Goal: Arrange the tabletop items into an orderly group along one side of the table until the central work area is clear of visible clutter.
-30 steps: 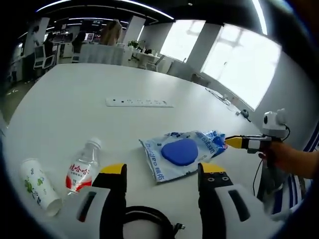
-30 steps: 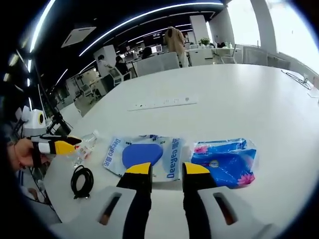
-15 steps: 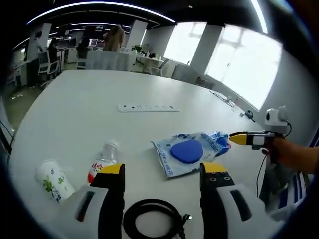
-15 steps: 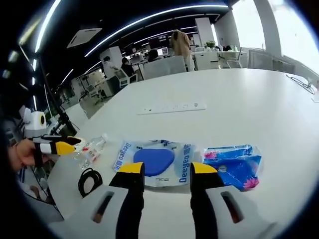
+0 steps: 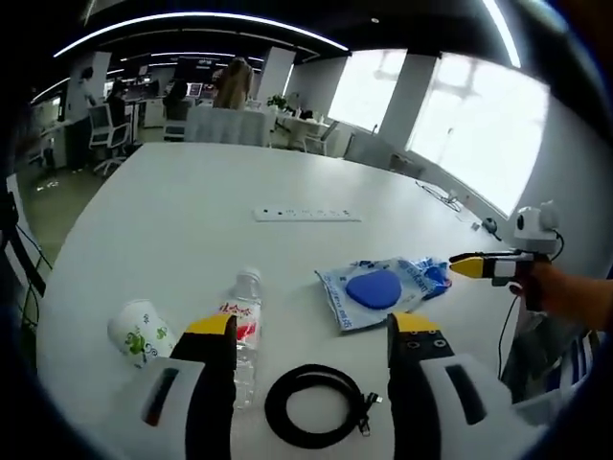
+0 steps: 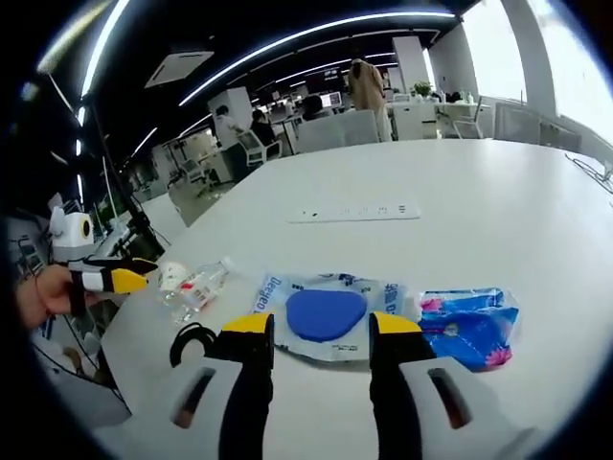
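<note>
Black cable [image 5: 319,419] lies in a loose ring on the white tabletop [image 5: 182,211], just past the left gripper [image 5: 313,328]. It looks light and floppy, so a pinch across the ring would likely bunch it up. This gripper's fingers [image 5: 213,327] are wide open and hold nothing.

Beside the cable lies a small water bottle [image 5: 242,326] on its side. It may roll, so a hold across its middle seems best. Next to it a paper cup [image 5: 139,331] lies tipped over. It is thin and would squash easily.

The right gripper [image 6: 320,327] is open too, and empty. Just past it sits a soft wet-wipes pack [image 6: 330,316] with a blue lid, and a blue tissue pack [image 6: 469,325] touches it. Both look squishy and slippery, so hold them at an edge.

Far back lies a white power strip [image 5: 307,215], hard and flat.
</note>
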Demonstrator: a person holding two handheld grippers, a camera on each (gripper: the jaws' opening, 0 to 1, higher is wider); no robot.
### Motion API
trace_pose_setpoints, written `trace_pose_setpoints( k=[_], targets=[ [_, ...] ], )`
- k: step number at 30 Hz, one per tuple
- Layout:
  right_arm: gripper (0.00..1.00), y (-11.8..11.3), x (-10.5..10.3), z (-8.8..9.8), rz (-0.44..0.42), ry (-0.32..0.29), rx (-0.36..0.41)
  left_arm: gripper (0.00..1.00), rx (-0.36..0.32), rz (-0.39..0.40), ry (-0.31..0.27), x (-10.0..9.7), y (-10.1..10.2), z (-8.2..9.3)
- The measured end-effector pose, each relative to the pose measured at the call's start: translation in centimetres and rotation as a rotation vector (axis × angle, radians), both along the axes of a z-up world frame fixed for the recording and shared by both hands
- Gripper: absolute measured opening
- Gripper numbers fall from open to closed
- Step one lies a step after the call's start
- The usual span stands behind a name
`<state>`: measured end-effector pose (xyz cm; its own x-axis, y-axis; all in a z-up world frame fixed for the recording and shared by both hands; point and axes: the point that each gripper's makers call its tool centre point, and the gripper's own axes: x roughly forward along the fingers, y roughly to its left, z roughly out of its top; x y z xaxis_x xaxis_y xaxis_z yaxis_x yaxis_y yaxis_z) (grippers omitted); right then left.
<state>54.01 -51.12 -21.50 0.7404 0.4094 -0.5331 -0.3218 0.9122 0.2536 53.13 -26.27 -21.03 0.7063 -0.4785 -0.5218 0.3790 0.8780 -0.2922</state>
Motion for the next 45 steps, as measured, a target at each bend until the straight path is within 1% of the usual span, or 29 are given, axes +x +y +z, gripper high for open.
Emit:
trace_pose_setpoints(
  k=[8, 13, 20, 28, 32, 33, 38, 43, 45],
  targets=[
    [0.38, 2.0, -0.9, 0.7, 0.045, -0.005, 0.001, 0.65, 0.012, 0.028, -0.005, -1.3, 1.8, 0.4],
    [0.39, 3.7, -1.6, 0.8, 0.082, -0.002, -0.002, 0.65, 0.017, 0.046, -0.007, -2.3, 2.9, 0.6],
    [0.39, 5.9, -2.5, 0.5, 0.128, 0.009, -0.001, 0.65, 0.021, 0.069, -0.001, -3.7, 4.2, 0.4],
    [0.41, 9.1, -3.8, -0.3, 0.202, 0.035, 0.002, 0.65, 0.033, 0.091, 0.017, -5.2, 5.3, -0.3],
    [0.42, 10.8, -4.4, -1.0, 0.243, 0.052, -0.002, 0.65, 0.051, 0.097, 0.031, -5.9, 5.6, -0.9],
    [0.42, 11.5, -4.7, -1.2, 0.259, 0.057, -0.003, 0.65, 0.052, 0.098, 0.034, -6.1, 5.7, -1.1],
    [0.45, 13.5, -5.7, -2.3, 0.319, 0.087, -0.019, 0.65, 0.070, 0.094, 0.058, -7.0, 5.6, -2.1],
    [0.46, 14.9, -6.3, -3.1, 0.359, 0.107, -0.039, 0.64, 0.086, 0.086, 0.077, -7.5, 5.4, -3.1],
    [0.46, 15.4, -6.3, -3.4, 0.363, 0.106, -0.041, 0.65, 0.096, 0.084, 0.084, -7.6, 5.2, -3.6]
  ],
)
